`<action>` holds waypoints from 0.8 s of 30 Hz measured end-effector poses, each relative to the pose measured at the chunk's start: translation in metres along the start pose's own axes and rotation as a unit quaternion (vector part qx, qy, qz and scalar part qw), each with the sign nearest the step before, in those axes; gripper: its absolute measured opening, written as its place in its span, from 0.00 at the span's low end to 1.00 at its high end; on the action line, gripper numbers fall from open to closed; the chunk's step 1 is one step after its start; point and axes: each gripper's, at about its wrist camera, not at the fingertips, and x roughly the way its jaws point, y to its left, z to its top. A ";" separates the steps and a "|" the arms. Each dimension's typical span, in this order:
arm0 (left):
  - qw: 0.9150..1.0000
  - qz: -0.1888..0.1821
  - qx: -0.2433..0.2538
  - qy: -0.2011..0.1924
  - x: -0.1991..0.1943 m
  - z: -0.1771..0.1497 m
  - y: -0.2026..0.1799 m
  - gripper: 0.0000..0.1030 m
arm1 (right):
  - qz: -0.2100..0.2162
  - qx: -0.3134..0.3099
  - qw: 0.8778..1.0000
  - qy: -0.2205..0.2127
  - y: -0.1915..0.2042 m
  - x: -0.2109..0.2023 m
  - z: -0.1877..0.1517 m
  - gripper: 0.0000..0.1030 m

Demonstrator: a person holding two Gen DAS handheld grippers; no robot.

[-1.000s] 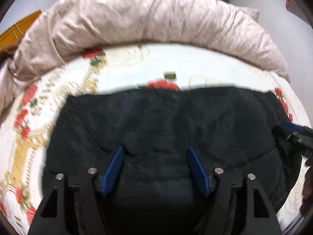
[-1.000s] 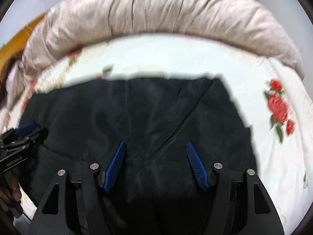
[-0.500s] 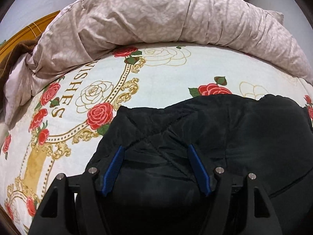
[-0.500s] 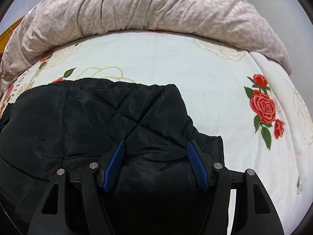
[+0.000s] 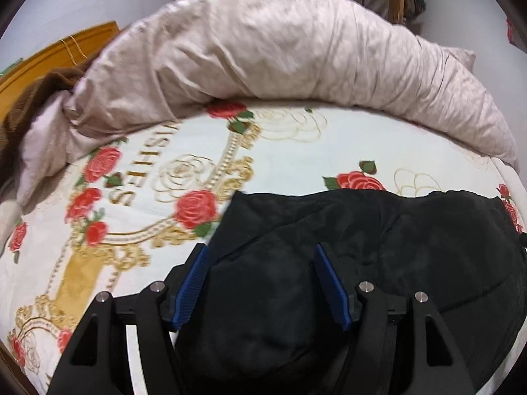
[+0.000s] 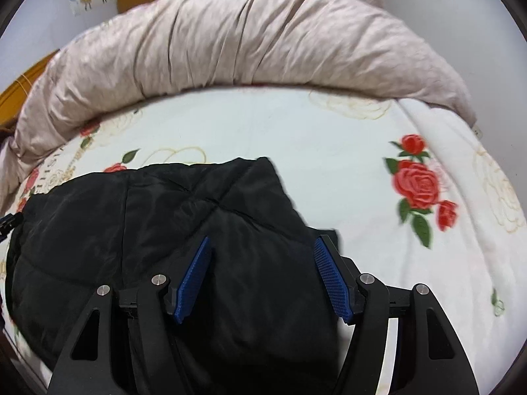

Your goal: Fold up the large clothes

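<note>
1. Left wrist view: the left gripper (image 5: 260, 279) points down at the near left part of a black quilted jacket (image 5: 378, 250) that lies in a bundle on the bed (image 5: 296, 151).
2. Its jaws stand spread, though they have just narrowed a little. The blue pads (image 5: 192, 284) flank a rounded hump of the dark cloth. The picture is soft here, so I cannot tell for sure whether the pads touch the cloth; they do not look pressed into it.
3. The jacket covers the near right part of the bed, and its far edge stops about midway across the rose-printed sheet (image 5: 138, 197). The sheet's left side, with gold scrollwork and lettering, lies bare.
4. A long beige duvet (image 5: 280, 52) is heaped along the far edge of the bed, and something brown (image 5: 33, 92) shows at the far left corner beside the wooden headboard (image 5: 49, 56).
5. Right wrist view: the right gripper (image 6: 262, 276) points down over the jacket's (image 6: 148, 217) near right end, where a folded corner pokes out just past the right pad (image 6: 331, 279).
6. These jaws are also spread, with black cloth filling the gap between them, and no pinch shows.
7. The jacket takes up the near left part of the bed (image 6: 263, 125). To its right the sheet (image 6: 378, 237) lies open with a big red rose. The duvet (image 6: 230, 36) runs along the far edge.
</note>
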 end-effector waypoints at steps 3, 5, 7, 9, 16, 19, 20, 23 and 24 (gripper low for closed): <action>1.000 0.016 0.004 0.019 0.011 -0.016 0.009 0.67 | -0.014 0.004 0.999 0.029 -0.010 0.014 -0.015 0.63; 0.999 0.010 -0.008 0.031 0.024 -0.024 0.012 0.67 | -0.010 0.020 0.999 0.038 -0.017 0.024 -0.022 0.63; 0.999 0.017 -0.010 0.029 0.025 -0.023 0.009 0.67 | -0.011 0.025 0.999 0.037 -0.018 0.024 -0.021 0.63; 0.999 0.020 -0.014 0.030 0.021 -0.019 0.008 0.65 | -0.016 0.017 0.999 0.032 -0.016 0.017 -0.018 0.63; 0.999 0.016 -0.027 0.011 -0.012 -0.039 0.027 0.65 | 0.007 0.037 0.999 0.025 -0.027 -0.007 -0.041 0.64; 0.998 0.018 -0.051 0.028 -0.004 -0.052 0.041 0.67 | 0.019 0.055 0.997 0.042 -0.034 0.004 -0.051 0.64; 0.997 0.013 -0.065 0.034 0.000 -0.055 0.045 0.67 | 0.024 0.060 0.997 0.044 -0.035 0.007 -0.051 0.65; 0.996 0.006 -0.082 0.039 0.008 -0.058 0.048 0.69 | 0.029 0.058 0.997 0.048 -0.036 0.014 -0.051 0.65; 0.996 0.006 -0.081 0.040 0.011 -0.058 0.047 0.70 | 0.034 0.060 0.996 0.051 -0.036 0.018 -0.051 0.65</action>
